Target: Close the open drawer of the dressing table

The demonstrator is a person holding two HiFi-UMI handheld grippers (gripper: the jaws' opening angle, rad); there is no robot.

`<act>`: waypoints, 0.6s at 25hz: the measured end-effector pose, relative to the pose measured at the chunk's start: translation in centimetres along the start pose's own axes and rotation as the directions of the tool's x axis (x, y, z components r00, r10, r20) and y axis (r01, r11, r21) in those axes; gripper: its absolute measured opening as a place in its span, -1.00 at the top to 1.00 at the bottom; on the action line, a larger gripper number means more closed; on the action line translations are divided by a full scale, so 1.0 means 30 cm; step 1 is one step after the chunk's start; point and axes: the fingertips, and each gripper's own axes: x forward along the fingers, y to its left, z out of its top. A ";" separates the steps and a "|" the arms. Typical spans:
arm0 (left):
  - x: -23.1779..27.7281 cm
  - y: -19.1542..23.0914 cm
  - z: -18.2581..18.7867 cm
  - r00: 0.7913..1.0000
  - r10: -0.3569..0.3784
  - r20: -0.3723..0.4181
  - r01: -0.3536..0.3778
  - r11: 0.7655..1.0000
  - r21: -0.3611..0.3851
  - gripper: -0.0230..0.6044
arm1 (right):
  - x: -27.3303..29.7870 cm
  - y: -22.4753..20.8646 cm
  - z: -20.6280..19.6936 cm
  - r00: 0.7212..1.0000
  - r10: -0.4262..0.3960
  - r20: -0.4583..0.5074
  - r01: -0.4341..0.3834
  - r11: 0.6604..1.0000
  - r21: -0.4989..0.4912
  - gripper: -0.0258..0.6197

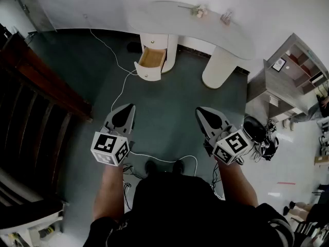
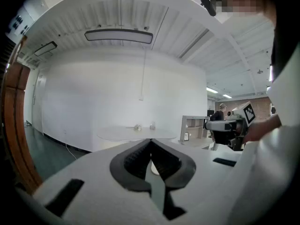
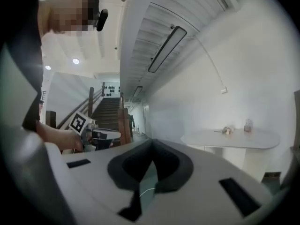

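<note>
No text, brand, number or sign can be read in any of the views.

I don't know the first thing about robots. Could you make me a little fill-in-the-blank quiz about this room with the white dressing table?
1. The drawer in the dressing table stands ____, its wooden inside showing.
2. The left gripper and the right gripper hold nothing, and the jaws of both are ____.
3. A thin white ____ snakes across the green floor from the wall towards the person's feet.

Missing words: open; shut; cable
</note>
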 end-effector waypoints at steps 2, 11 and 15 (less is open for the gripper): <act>0.004 -0.013 0.004 1.000 -0.006 0.001 0.006 1.000 -0.001 0.91 | -0.005 0.001 0.002 1.000 0.005 0.004 -0.005 1.000 -0.004 0.91; 0.030 -0.122 -0.015 0.999 -0.014 -0.044 0.017 0.998 0.066 0.91 | -0.064 -0.027 -0.020 0.999 0.030 0.016 -0.031 0.999 0.038 0.91; 0.050 -0.174 -0.020 0.999 -0.008 -0.042 0.010 0.999 0.050 0.91 | -0.108 -0.076 -0.047 1.000 0.001 -0.010 0.000 1.000 0.018 0.91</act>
